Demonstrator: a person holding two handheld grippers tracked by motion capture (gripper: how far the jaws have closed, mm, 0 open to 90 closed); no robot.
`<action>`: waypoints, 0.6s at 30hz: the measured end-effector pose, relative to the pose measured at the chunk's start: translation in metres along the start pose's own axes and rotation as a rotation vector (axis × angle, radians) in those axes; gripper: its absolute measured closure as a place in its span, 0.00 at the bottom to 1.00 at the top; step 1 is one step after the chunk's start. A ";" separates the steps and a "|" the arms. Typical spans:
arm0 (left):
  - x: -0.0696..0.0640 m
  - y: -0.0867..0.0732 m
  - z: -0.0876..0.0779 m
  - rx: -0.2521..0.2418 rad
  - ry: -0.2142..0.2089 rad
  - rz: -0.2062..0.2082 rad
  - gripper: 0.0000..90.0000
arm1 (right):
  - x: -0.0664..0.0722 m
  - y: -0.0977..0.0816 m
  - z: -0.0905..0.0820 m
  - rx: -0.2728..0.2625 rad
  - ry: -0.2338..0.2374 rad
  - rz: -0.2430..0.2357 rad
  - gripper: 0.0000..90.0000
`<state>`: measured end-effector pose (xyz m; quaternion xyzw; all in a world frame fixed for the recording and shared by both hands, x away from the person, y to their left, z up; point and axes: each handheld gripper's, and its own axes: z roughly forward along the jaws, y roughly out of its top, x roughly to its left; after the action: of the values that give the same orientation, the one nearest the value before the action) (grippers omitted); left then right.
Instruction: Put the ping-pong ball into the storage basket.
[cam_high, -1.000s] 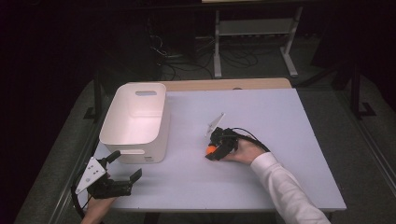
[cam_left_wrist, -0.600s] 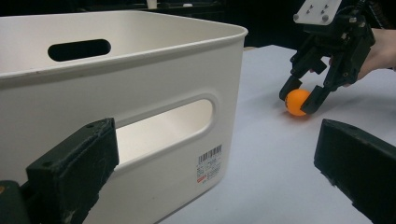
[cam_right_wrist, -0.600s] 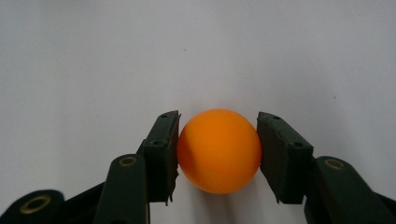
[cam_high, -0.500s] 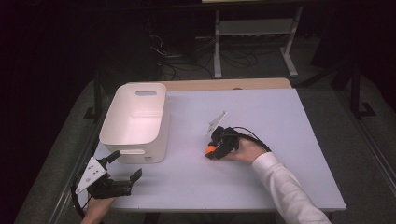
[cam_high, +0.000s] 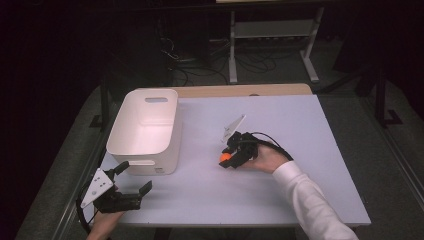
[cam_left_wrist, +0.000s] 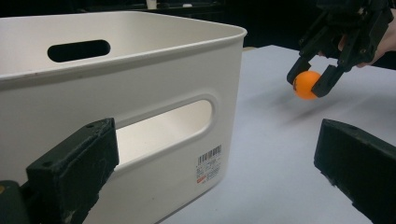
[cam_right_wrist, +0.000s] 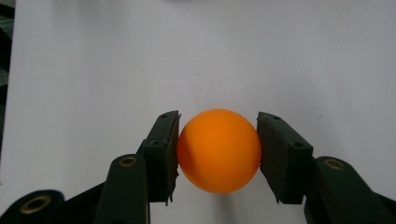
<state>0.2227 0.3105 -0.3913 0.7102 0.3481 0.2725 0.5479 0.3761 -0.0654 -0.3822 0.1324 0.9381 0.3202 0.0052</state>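
An orange ball sits clamped between the two black jaws of my right gripper, near the middle of the white table. From the left gripper view the same ball hangs a little above the tabletop in that gripper. My left gripper is open at the table's front left corner, its jaws wide apart and empty. It points at the near wall of a white plastic bin, whose side has a handle slot and a barcode label.
The bin stands at the table's left side, between the two grippers. A wooden strip runs along the table's far edge. Dark floor, cables and a metal frame lie beyond the table.
The right gripper with the ball has stayed almost where it was, perhaps lifting very slightly. The left gripper has not moved.
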 end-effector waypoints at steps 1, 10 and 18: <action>0.000 0.000 0.000 0.000 0.000 0.000 0.00 | 0.001 0.001 -0.002 -0.005 -0.003 -0.003 0.55; 0.000 0.000 0.000 0.002 0.001 0.003 0.00 | 0.005 0.011 -0.016 -0.024 0.000 -0.024 0.55; 0.000 0.000 0.000 0.003 0.000 0.004 0.00 | 0.008 0.019 -0.025 -0.042 0.001 -0.038 0.55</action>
<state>0.2227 0.3104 -0.3911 0.7117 0.3471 0.2729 0.5464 0.3707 -0.0642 -0.3504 0.1142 0.9334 0.3398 0.0134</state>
